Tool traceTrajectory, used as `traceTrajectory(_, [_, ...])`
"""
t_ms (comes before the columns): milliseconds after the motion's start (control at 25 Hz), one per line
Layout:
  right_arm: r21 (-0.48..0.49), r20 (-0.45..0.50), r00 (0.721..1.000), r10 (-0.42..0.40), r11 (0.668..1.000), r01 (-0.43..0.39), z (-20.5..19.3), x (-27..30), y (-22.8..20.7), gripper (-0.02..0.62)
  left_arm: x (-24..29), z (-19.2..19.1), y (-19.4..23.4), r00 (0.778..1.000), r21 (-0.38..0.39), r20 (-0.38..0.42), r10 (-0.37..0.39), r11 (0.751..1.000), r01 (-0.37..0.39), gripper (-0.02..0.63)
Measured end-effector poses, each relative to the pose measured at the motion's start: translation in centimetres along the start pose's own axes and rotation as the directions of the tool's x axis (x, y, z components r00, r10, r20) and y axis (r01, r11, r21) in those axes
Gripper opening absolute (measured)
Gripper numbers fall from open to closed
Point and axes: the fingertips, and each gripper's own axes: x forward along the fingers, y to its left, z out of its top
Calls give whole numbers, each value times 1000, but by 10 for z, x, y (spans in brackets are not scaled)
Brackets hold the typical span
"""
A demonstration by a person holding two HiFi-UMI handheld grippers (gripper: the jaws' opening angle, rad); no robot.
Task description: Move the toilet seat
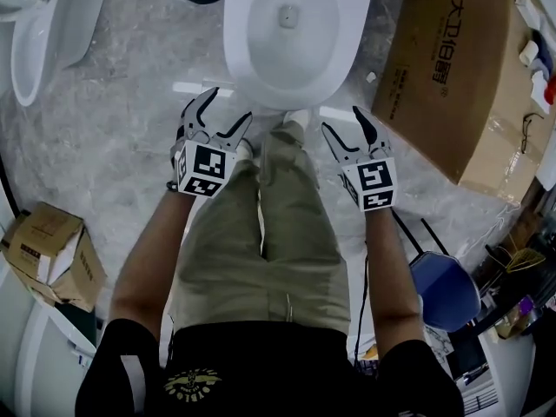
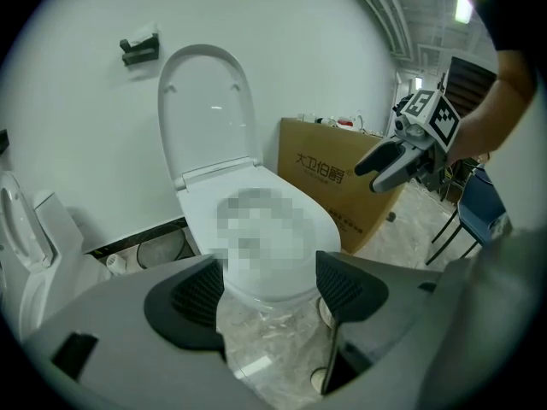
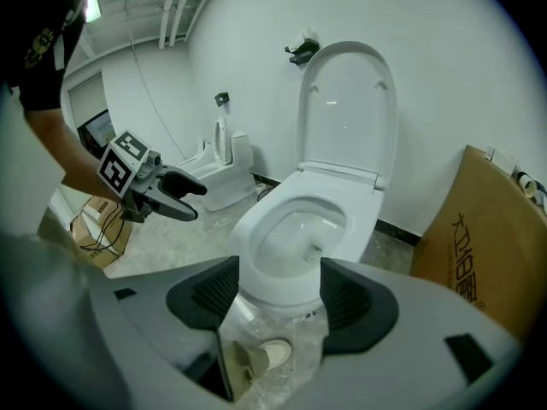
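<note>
My left tongs (image 1: 231, 104) stand wide open with nothing between the ribbed black pads (image 2: 192, 293). They hang in the air just short of the front rim of the white ceramic toilet bowl (image 1: 287, 33) and touch nothing. My right tongs (image 1: 341, 120) are spread just as far and are also empty. They hover level with the left pair, on the other side of the bowl's front.

The white oval plastic toilet seat (image 3: 346, 101) is raised. It stands upright at the back of the bowl and leans against the plain white wall (image 2: 68, 126), well apart from both tongs. A small black wall fitting (image 2: 139, 48) sits above the seat and a little to its left.

My pale shoes (image 1: 295, 118) rest at the foot of the bowl, on a grey marbled floor (image 1: 113, 129). To the bowl's right lies a large brown cardboard box (image 1: 452, 68) with dark print. To its left stands a second white toilet (image 1: 35, 33). A small open cardboard carton (image 1: 48, 250) sits nearer me on the left, and a blue chair (image 1: 443, 285) on my right.
</note>
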Motion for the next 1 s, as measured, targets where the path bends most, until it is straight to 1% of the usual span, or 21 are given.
traceTrajectory(160, [-44, -56, 998, 14, 999, -17, -26, 26, -3, 284, 19, -19, 3, 1000, -10, -21, 7, 1000, -7, 324])
traceTrajectory(360, [-1, -131, 991, 20, 1000, -20, -70, 54, -13, 284, 45, -46, 10, 998, -76, -54, 8, 997, -12, 324])
traceTrajectory(560, [-1, -192, 981, 31, 1000, -32, -106, 82, -18, 284, 70, -61, 4, 996, -104, -89, -5, 995, -4, 324])
traceTrajectory(840, [-31, -236, 970, 50, 998, -59, -126, 124, -17, 284, 98, -79, -13, 991, -103, -127, -35, 994, 22, 324])
traceTrajectory(920, [-45, -245, 969, 43, 997, -56, -127, 132, -19, 284, 105, -81, -15, 990, -105, -135, -41, 994, 27, 324])
traceTrajectory(1000, [-37, -246, 969, 32, 998, -43, -125, 135, -20, 285, 108, -82, -15, 990, -103, -136, -45, 994, 31, 324])
